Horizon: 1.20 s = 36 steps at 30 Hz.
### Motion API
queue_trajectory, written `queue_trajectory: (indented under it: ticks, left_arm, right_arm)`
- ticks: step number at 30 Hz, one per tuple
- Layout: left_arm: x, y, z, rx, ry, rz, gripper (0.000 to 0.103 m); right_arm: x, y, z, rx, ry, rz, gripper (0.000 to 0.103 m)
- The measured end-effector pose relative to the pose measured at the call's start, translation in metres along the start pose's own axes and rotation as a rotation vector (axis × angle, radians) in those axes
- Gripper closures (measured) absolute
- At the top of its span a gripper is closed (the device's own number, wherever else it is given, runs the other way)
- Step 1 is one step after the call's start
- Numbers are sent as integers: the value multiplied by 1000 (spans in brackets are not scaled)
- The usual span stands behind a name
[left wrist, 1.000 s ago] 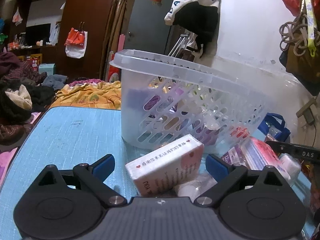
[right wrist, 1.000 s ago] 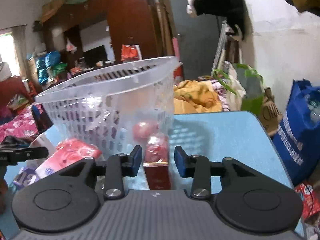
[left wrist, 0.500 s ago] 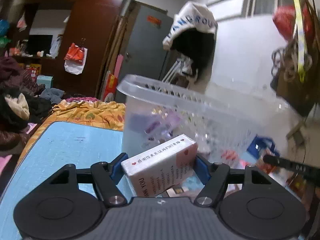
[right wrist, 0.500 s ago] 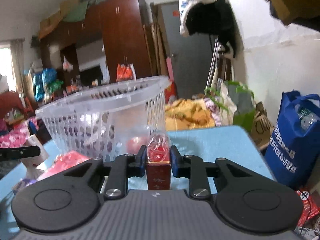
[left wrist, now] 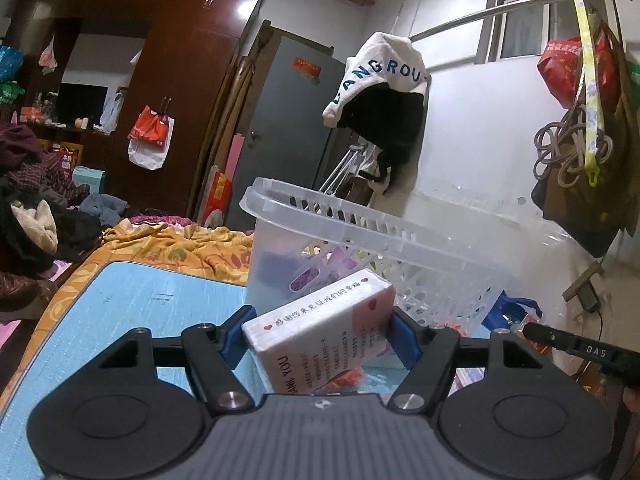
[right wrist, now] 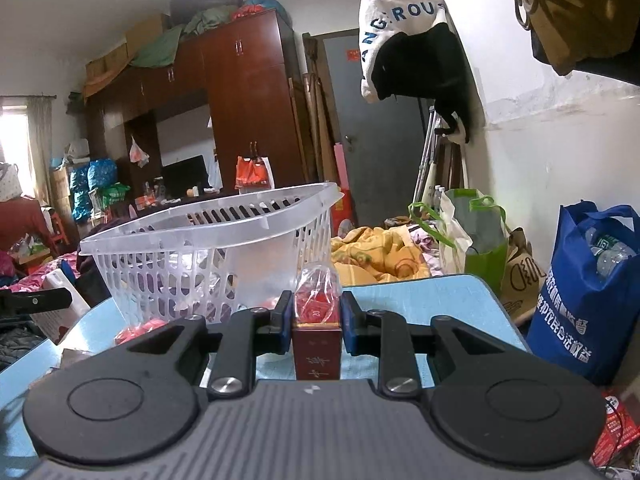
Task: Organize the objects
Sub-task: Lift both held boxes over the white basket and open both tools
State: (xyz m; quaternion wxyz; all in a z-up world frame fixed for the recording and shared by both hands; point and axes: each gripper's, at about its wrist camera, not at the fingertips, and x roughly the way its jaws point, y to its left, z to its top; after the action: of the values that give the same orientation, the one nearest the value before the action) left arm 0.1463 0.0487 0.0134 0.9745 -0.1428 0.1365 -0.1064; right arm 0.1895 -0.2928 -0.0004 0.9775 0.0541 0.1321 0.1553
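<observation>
My left gripper (left wrist: pixel 320 330) is shut on a white and pink tissue pack (left wrist: pixel 324 334) printed with red hearts and "THANK YOU", held above the blue table (left wrist: pixel 132 296) just in front of the clear plastic basket (left wrist: pixel 360 220). My right gripper (right wrist: pixel 314 320) is shut on a dark red box topped with a clear red wrapper (right wrist: pixel 317 334), held above the table beside the same basket (right wrist: pixel 208 236). The basket holds several items, seen dimly through its slotted walls. The left gripper with its tissue pack (right wrist: pixel 60 304) shows at the left edge of the right wrist view.
Red packets (right wrist: pixel 140 328) lie on the table by the basket's base. A blue shopping bag (right wrist: pixel 592 300) and green bags (right wrist: pixel 476 236) stand right of the table. An orange blanket (left wrist: pixel 168 248) lies beyond the table's far edge. The right gripper's arm (left wrist: pixel 580 346) shows at right.
Both grippers closed on their objects, the left on the tissue pack and the right on the red box, and lifted them off the table to about the basket's mid height.
</observation>
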Motion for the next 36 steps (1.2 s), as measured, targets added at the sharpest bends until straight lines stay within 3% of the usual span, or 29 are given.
queue_trajectory:
  ticks: [18,24,30,34,35,36]
  left_arm:
    - [-12,-3,4,19,-49,-19,30]
    - [-28,-30,51,60,-108,-91,30]
    - [30,-58,121,92,-49,-73,30]
    - [78,-56,131,75,31,-24,28]
    - [89,-54,128,80,59,-18,25]
    - [95,-52,124,80,74,-7,20]
  right_arm:
    - [-6,-2,1,6,-33,27,76]
    - [-36,19,43,-22,-110,94,76]
    - [-3,65,108,-93,-120,175,76]
    - [44,79,122,-145,-80,112,75]
    - [54,79,121,-152,-69,103,72]
    - [63,79,119,-158,-55,108,49]
